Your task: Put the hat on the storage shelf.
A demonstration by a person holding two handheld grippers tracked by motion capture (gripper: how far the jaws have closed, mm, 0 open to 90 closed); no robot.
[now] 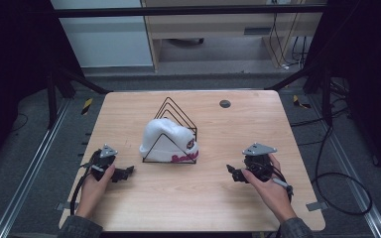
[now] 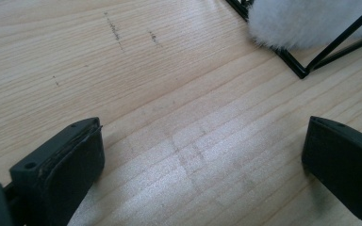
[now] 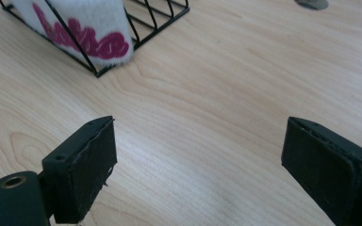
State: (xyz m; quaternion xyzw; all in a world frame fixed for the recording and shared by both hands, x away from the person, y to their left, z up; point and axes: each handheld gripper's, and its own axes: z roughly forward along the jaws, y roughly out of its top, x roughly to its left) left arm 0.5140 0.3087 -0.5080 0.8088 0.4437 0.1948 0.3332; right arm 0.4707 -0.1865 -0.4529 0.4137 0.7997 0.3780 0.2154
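The white hat point(image 1: 167, 140) sat tucked inside the black wire rack point(image 1: 176, 115) near the middle of the table point(image 1: 208, 198), its pink-lettered cuff facing the person's side and poking through the rack's front triangle; judged from that, the stowing of the hat looked done, with little left but to rest the tools. The left gripper point(image 1: 127, 172) lay low on the wood to the rack's left and nearer the person, held in the left hand point(image 1: 95, 184), its jaws spread wide with bare tabletop between them; the right gripper point(image 1: 231, 171) sat to the rack's right, also nearer the person, in the right hand point(image 1: 270, 187), its jaws likewise wide apart and empty. Neither tool touched the rack or the hat; both stood well apart from it. In the left gripper view the hat point(image 2: 306, 21) was cut off at the top edge, so its shape could not be read there; in the right gripper view the pink lettering point(image 3: 87, 37) was cropped and crossed by wire, too broken to spell out; how the hat's far side lay against the rear wires stayed hidden.
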